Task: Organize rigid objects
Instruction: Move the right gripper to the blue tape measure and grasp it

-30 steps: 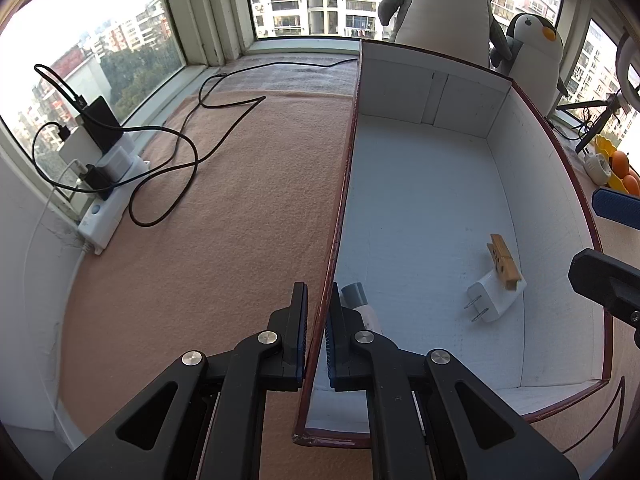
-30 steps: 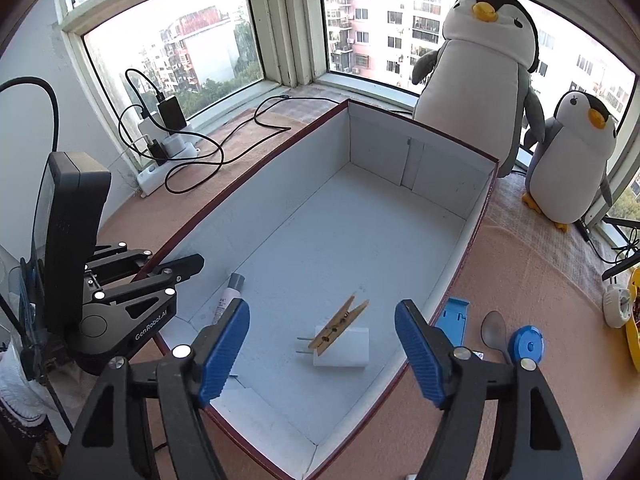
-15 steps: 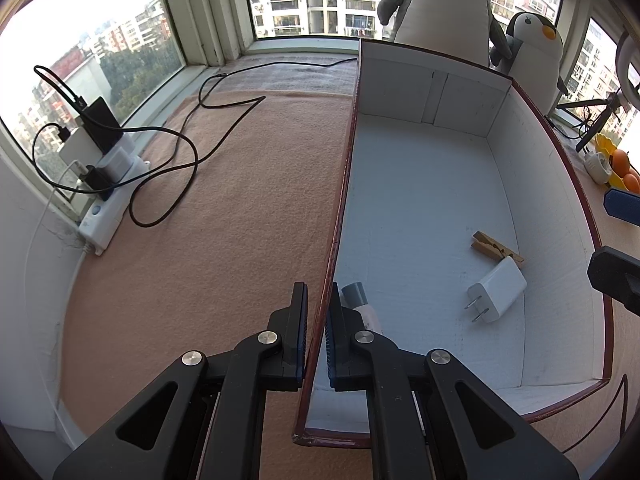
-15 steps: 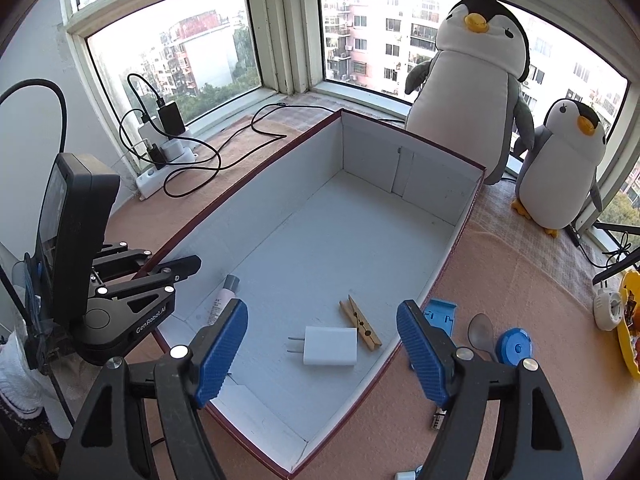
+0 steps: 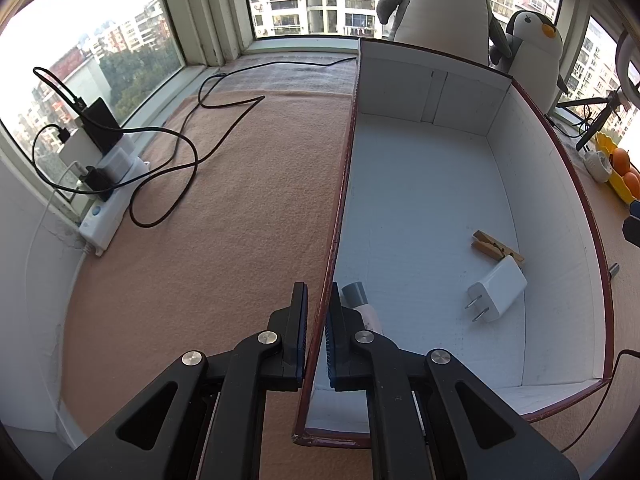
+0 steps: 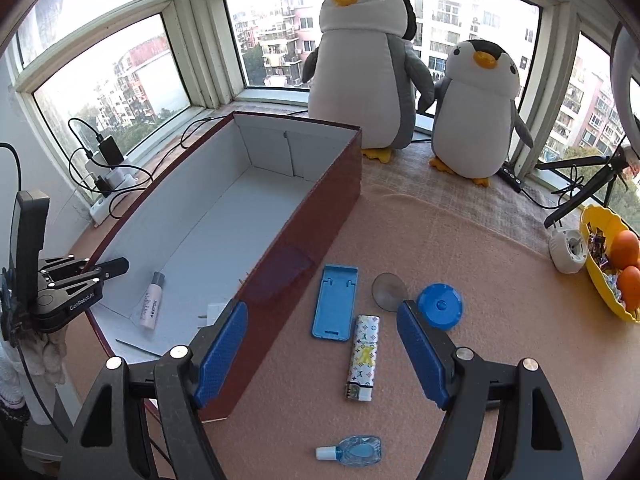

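We saw left gripper (image 5: 316, 336) jaws clamped on the box (image 5: 340, 200) wall | right gripper (image 6: 320, 354) jaws wide, empty, above lighter (image 6: 363, 356) on table (image 6: 460, 240) | phone stand (image 6: 335, 302), blue lid (image 6: 439, 306), dropper bottle (image 6: 352, 449) lay nearby | charger (image 5: 496, 291), clothespin (image 5: 496, 246), tube (image 6: 150, 304) lay in box

Matt white cardboard box (image 5: 420, 200), fuzzy peach felt mat (image 5: 224, 216) — wooden clothespin (image 5: 497, 246), glossy plastic charger (image 5: 497, 290)
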The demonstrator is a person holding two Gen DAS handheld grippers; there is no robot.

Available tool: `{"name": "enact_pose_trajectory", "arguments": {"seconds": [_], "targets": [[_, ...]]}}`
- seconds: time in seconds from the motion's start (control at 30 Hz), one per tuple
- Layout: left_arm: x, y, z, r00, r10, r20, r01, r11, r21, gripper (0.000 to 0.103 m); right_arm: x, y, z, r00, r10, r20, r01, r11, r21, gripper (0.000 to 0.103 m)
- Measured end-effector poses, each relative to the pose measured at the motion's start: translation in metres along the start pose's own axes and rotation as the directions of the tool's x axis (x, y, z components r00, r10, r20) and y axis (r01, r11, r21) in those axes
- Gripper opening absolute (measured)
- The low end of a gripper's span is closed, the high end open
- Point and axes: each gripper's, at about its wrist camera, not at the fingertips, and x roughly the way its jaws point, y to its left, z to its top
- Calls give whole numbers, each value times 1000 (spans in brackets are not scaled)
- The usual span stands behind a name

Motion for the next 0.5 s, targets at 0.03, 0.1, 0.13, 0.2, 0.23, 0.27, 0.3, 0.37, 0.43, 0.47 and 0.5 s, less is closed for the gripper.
{"name": "enact_pose_trajectory", "arguments": {"seconds": [0.03, 0.1, 0.13, 0.2, 0.23, 0.27, 0.3, 0.37, 0.43, 0.47, 0.5], "targets": [[0, 0, 0, 1000, 0, 0, 0, 1000, 0, 7, 1, -10, -1, 1000, -18, -4, 18, 1000, 12, 73], [0, 0, 0, 1000, 0, 0, 0, 1000, 0, 7, 4, -29, -3, 998, -59, -12, 59, 998, 30, 73], [0, 0, 0, 1000, 1, 0, -1, 1000, 1, 7, 6, -38, -4, 997, -78, -19, 78, 996, 36, 73], [0, 0, 0, 1000, 0, -1, 0, 1000, 0, 7, 14, -55, -6, 994, -97, -49, 99, 993, 57, 73], [0, 0, 0, 1000, 0, -1, 0, 1000, 0, 7, 18, -64, -7, 993, -97, -63, 101, 992, 72, 73], [0, 0, 0, 1000, 1, -1, -1, 1000, 1, 7, 22, -72, -8, 992, -99, -77, 106, 991, 88, 73], [0, 0, 0, 1000, 1, -2, -1, 1000, 2, 7, 25, -79, -8, 991, -103, -87, 112, 988, 102, 73], [0, 0, 0, 1000, 2, -4, -2, 1000, 3, 7, 32, -91, -8, 988, -110, -104, 123, 984, 125, 73], [1, 0, 0, 1000, 2, -8, -2, 1000, 3, 7, 39, -101, -9, 986, -109, -127, 129, 980, 153, 73], [1, 1, 0, 1000, 1, -10, -1, 1000, 3, 7, 43, -105, -8, 985, -103, -137, 126, 978, 167, 73], [1, 1, 0, 1000, 1, -13, -1, 1000, 1, 7, 46, -109, -8, 984, -97, -148, 124, 976, 182, 73]]}}
